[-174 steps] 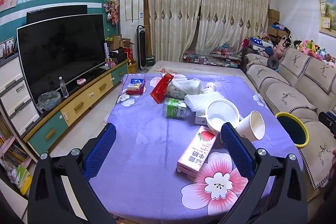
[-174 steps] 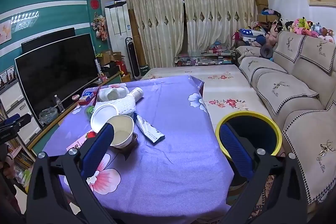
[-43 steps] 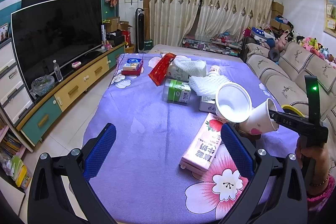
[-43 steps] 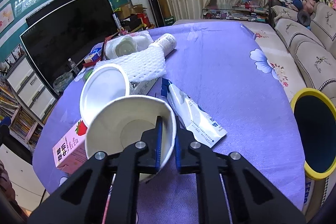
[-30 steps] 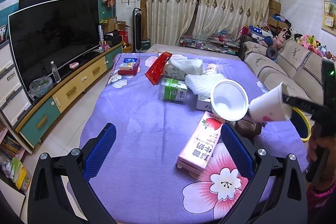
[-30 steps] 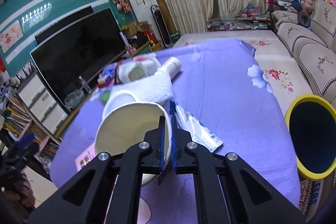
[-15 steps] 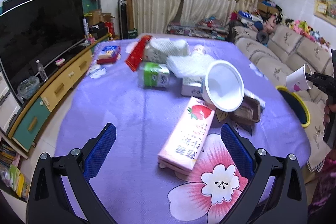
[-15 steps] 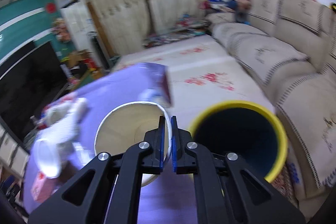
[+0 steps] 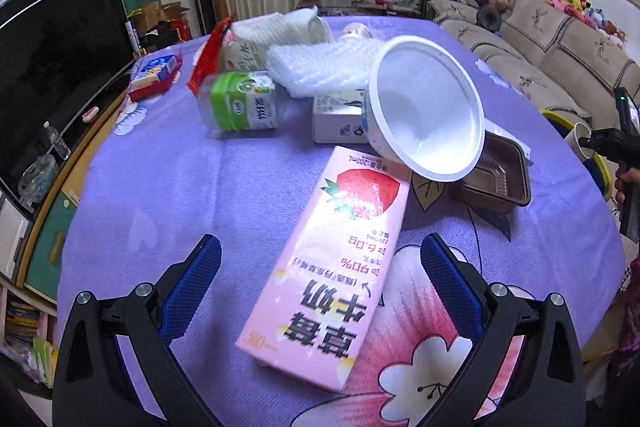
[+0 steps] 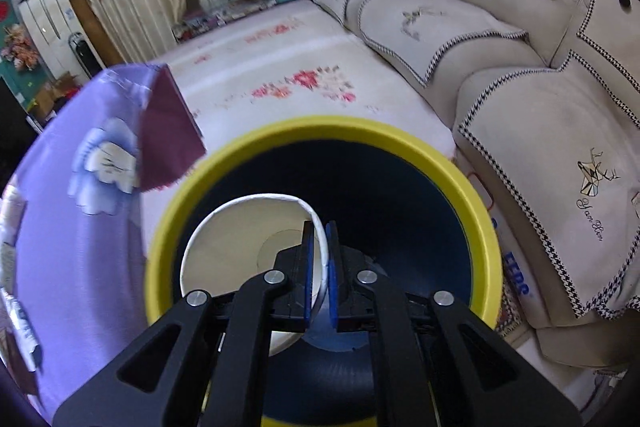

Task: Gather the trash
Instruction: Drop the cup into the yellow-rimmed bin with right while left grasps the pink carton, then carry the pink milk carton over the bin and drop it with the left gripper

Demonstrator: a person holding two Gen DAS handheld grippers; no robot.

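My right gripper [image 10: 319, 231] is shut on the rim of a white paper cup [image 10: 248, 251] and holds it over the mouth of a yellow-rimmed dark bin [image 10: 476, 203]. In the left wrist view the cup [image 9: 578, 139] and bin rim [image 9: 560, 117] show at the far right, beside the table. My left gripper [image 9: 316, 259] is open and low over the table, its fingers on either side of a pink strawberry milk carton [image 9: 332, 267] that lies flat. A white plastic bowl [image 9: 428, 115] lies tipped behind the carton.
On the purple flowered tablecloth [image 9: 160, 195] lie a brown plastic tray [image 9: 496, 175], a green-labelled bottle [image 9: 240, 105], white foam wrap [image 9: 320, 63], a small white carton [image 9: 336, 115] and a red wrapper [image 9: 206, 61]. A sofa [image 10: 520, 67] stands right of the bin.
My right gripper has carried the paper cup off the table and right, to above the bin mouth. My left gripper has moved forward and down toward the pink carton.
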